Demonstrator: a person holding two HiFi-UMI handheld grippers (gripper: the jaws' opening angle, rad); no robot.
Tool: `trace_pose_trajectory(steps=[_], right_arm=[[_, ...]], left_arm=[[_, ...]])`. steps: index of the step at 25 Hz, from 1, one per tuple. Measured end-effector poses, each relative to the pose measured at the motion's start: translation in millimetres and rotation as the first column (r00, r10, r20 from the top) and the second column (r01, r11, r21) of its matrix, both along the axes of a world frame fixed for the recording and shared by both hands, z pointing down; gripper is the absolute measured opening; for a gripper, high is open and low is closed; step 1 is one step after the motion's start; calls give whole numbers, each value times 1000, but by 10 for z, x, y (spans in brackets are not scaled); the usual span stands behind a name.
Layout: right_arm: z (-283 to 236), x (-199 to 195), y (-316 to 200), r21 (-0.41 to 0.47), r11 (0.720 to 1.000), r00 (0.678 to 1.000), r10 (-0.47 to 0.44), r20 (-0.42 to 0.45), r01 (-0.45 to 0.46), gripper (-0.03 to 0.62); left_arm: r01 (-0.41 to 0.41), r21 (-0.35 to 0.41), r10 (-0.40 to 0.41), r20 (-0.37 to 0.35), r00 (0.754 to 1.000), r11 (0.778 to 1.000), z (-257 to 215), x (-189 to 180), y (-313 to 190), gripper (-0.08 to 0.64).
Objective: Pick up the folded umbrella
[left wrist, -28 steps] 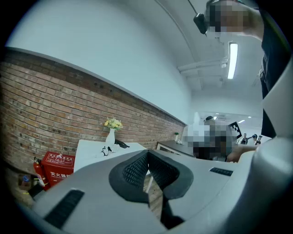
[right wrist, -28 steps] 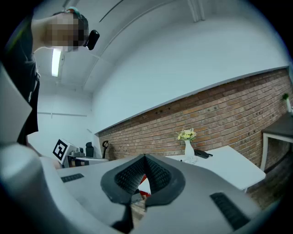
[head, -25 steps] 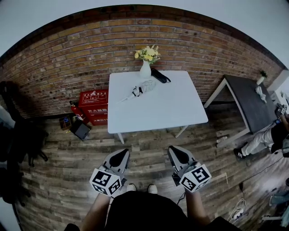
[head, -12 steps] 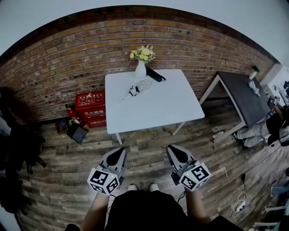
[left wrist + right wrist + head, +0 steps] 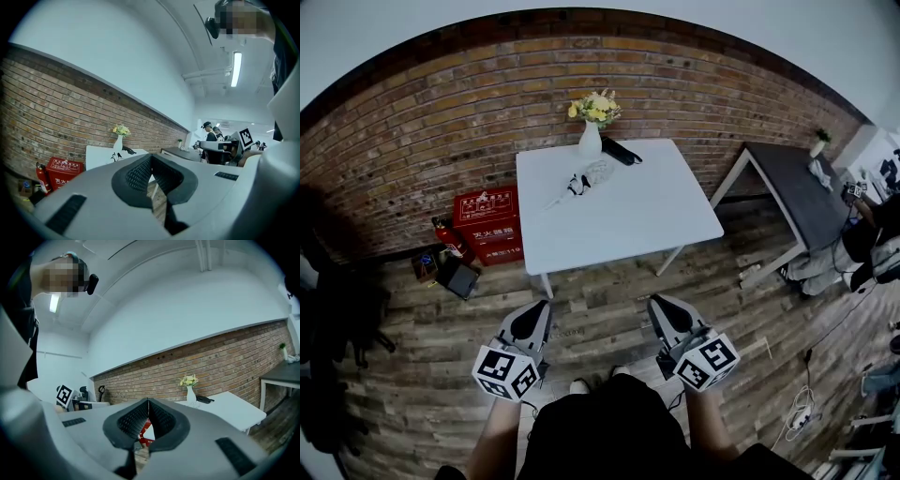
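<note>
- Standing back from the white bench (image 5: 656,216) across a strip of plank floor (image 5: 609,298), the person carries both tongs low in front of the body. This reads as an approach, with the pick-up not yet begun.
- Tips pressed together and nothing between them, the left tongs (image 5: 536,309) aim roughly level toward the bench. Staying closed is probably just a carrying posture, since nothing is within reach.
- Closed and empty likewise, the right tongs (image 5: 664,305) are held parallel to the other pair. Their own view lines up on the bench's near corner.
- The umbrella (image 5: 586,178) is judged to be the pale, patterned bundle lying flat and slantwise on the rear left part of the bench. Its thin end points toward the left edge. It is well apart from both tongs, and bare bench surrounds it on most sides, which should leave room for a side-on grip.
- A vase (image 5: 590,142) of yellow flowers stands at the rear edge by the brick wall (image 5: 441,141), near the bundle's thicker end. A reach from the front would most likely avoid it.
- A black item (image 5: 621,152) lies beside the vase. It is too small to identify, so it cannot be ruled out as the task's thing.
</note>
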State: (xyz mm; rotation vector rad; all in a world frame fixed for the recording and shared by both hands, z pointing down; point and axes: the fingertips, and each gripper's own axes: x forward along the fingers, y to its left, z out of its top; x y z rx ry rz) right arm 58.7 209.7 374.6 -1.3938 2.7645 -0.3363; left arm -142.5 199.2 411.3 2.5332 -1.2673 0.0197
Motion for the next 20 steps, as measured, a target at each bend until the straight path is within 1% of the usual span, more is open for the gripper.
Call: trace_pose_trajectory(steps=[5,10,20], right_arm=[[-27,-19,-34,-9,1000,1000,5,2,-5,21],[48,4,-124,-16,1000,1000,5,19,-5,21],[150,144,-733,-22,999,999,-30,44,31,21]], left_arm=[[-3,2,3,-10,1000,1000,-28,-50,-31,14],[-14,6,14,-12,1000,1000,2,10,-78,14],[20,5,-20,21,1000,1000,65,149,-526,14]])
